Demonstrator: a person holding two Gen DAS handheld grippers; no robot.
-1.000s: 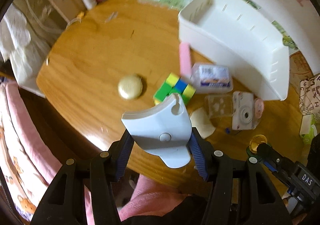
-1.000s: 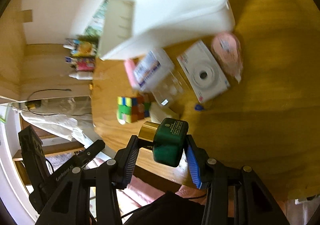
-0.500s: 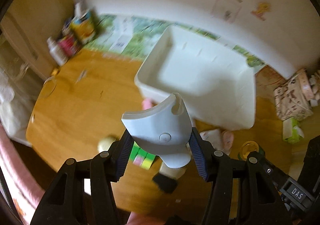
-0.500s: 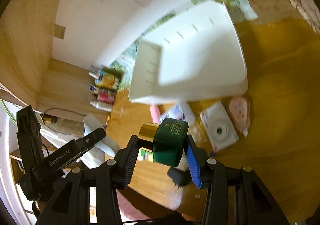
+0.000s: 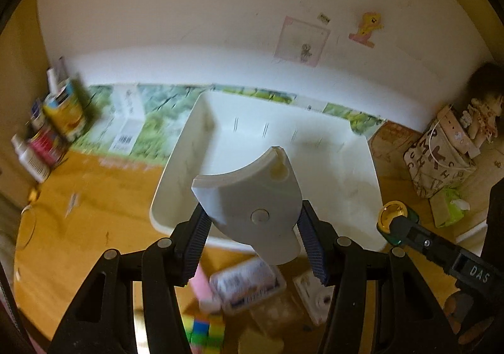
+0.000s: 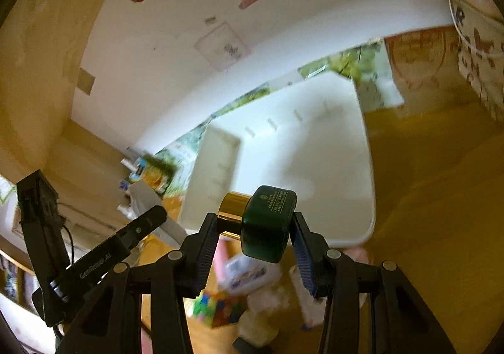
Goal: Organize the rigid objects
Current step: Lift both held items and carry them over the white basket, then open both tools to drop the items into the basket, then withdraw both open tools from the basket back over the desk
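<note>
1. White bin (image 5: 330,165) open and bare inside, near rim just beyond both claws.
2. Left gripper (image 5: 252,228) clamped on white curved plastic piece (image 5: 252,202); right gripper (image 6: 252,237) clamped on green gold-capped bottle (image 6: 267,221).
3. In front of bin on wooden table (image 5: 88,228): pink block (image 5: 201,288), labelled clear box (image 5: 249,284), colour cube (image 6: 217,306).
4. Only left view: patterned bag (image 5: 441,162) right of bin.

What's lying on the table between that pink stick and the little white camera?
In the left wrist view, a clear lidded box with a printed label lies between the pink stick and the white camera, all blurred.
</note>
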